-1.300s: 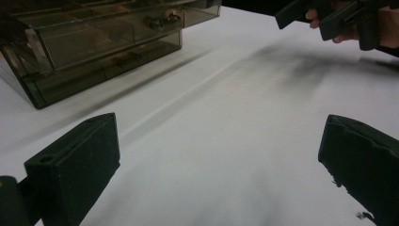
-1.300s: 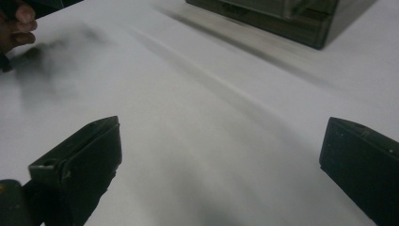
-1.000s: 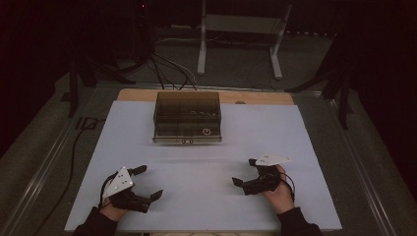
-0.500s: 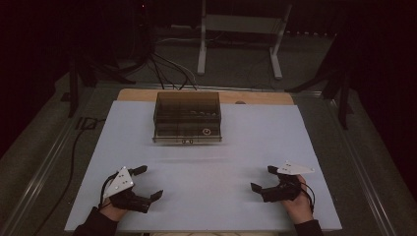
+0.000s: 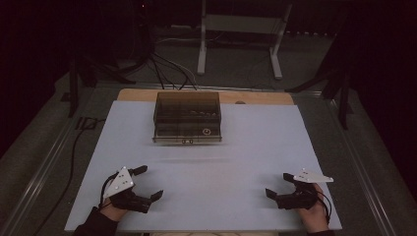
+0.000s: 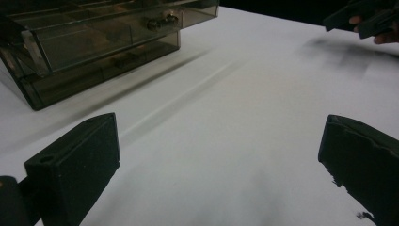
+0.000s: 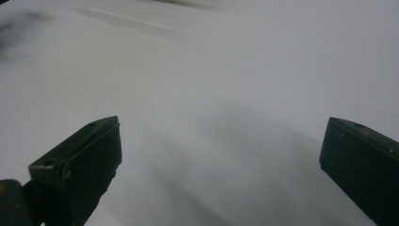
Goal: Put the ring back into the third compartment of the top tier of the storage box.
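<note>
A smoky see-through drawer box (image 5: 187, 118) stands at the back middle of the white table (image 5: 255, 142), its drawers shut; in the left gripper view the drawer box (image 6: 94, 42) sits at the upper left. My left gripper (image 5: 146, 183) rests near the front left edge, open and empty, with jaws wide apart in its own view (image 6: 219, 160). At the front right my right gripper (image 5: 279, 185) is open too, nothing between its jaws (image 7: 219, 160), facing bare table. The right gripper (image 6: 362, 19) also appears far off in the left gripper view.
Beyond the table's far edge stand a white metal stand (image 5: 241, 39) and dark cables (image 5: 167, 73) on the floor. A cable (image 5: 69, 157) runs along the floor left of the table. A wooden strip (image 5: 265, 97) edges the table's back.
My right gripper has drawn back toward the front right corner of the table, away from the middle. The left gripper and the drawer box have stayed put.
</note>
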Available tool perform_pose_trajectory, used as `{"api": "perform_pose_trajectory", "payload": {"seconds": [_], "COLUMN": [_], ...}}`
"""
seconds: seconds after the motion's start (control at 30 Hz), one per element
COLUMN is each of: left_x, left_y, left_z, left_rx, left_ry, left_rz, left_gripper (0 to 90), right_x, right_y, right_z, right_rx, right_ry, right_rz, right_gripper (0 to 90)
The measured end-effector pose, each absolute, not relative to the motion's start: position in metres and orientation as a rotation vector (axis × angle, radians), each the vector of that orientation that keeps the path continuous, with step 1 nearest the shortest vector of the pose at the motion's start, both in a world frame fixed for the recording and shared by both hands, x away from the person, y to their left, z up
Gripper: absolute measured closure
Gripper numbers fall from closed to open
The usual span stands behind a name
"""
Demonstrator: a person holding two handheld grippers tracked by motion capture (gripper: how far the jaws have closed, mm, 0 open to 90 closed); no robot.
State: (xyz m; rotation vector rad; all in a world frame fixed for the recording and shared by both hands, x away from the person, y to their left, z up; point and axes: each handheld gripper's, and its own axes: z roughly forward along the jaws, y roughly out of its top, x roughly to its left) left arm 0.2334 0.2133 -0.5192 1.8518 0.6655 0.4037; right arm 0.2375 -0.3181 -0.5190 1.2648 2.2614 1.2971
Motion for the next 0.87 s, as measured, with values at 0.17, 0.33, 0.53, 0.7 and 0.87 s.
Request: {"api": "perform_pose_trajectory", "payload": {"seconds": [0.17,0.33,0.53,0.7,0.87], "left_x": [0.234,0.234,0.235,0.235,0.236], "left_y": [0.213,0.213,0.212,0.212,0.211], "left_z": [-0.520,-0.519,-0.520,-0.521,-0.521], "left_rx": [1.854,1.849,1.853,1.854,1.853], "left_ry": [0.668,0.668,0.667,0.673,0.674], "left_rz": [0.401,0.397,0.400,0.398,0.397], "left_gripper": [0.5,0.5,0.5,0.5,0.5], "right_x": [0.229,0.225,0.227,0.228,0.229], "right_y": [-0.325,-0.328,-0.325,-0.327,-0.324], "right_z": [-0.520,-0.521,-0.522,-0.522,-0.522], "right_rx": [1.263,1.278,1.272,1.279,1.262], "right_ry": [2.239,2.237,2.246,2.234,2.236], "right_rz": [1.260,1.257,1.260,1.278,1.279], "right_gripper": [0.0,0.0,0.0,0.0,0.0]}}
